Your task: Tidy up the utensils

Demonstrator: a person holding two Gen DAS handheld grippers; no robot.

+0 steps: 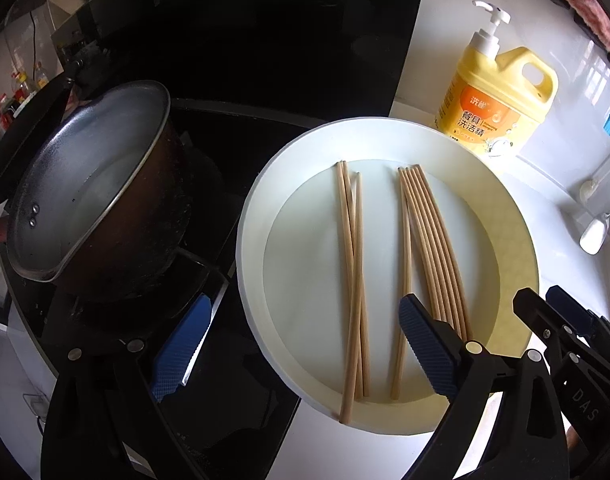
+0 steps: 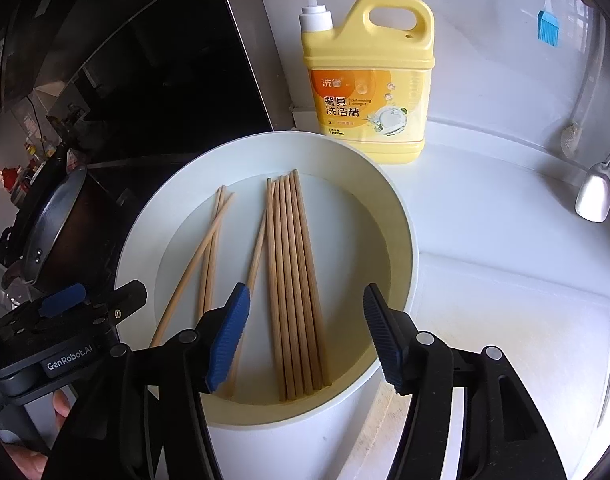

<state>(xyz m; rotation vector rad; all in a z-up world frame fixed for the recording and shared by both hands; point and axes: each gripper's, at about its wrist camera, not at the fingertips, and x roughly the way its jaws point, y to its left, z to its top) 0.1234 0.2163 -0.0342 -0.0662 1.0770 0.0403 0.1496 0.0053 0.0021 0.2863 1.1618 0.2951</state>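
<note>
Wooden chopsticks lie in a white round tray [image 1: 265, 184] [image 2: 401, 216]. A neat bundle of several [image 1: 433, 240] [image 2: 295, 280] lies on the right, with one stick leaning against its left side. Three crossed sticks [image 1: 353, 264] [image 2: 211, 248] lie on the left. My left gripper [image 1: 301, 344] is open and empty over the tray's near left edge. My right gripper [image 2: 307, 336] is open and empty, its fingers straddling the near ends of the neat bundle; it also shows in the left wrist view [image 1: 545, 312].
A dark saucepan [image 1: 89, 184] [image 2: 49, 224] sits on the black stove left of the tray. A yellow dish-soap jug [image 1: 497, 96] [image 2: 369, 80] stands behind the tray. A white spoon [image 2: 595, 196] and blue brush [image 2: 548, 28] hang at right. A white cutting board [image 2: 505, 320] lies right.
</note>
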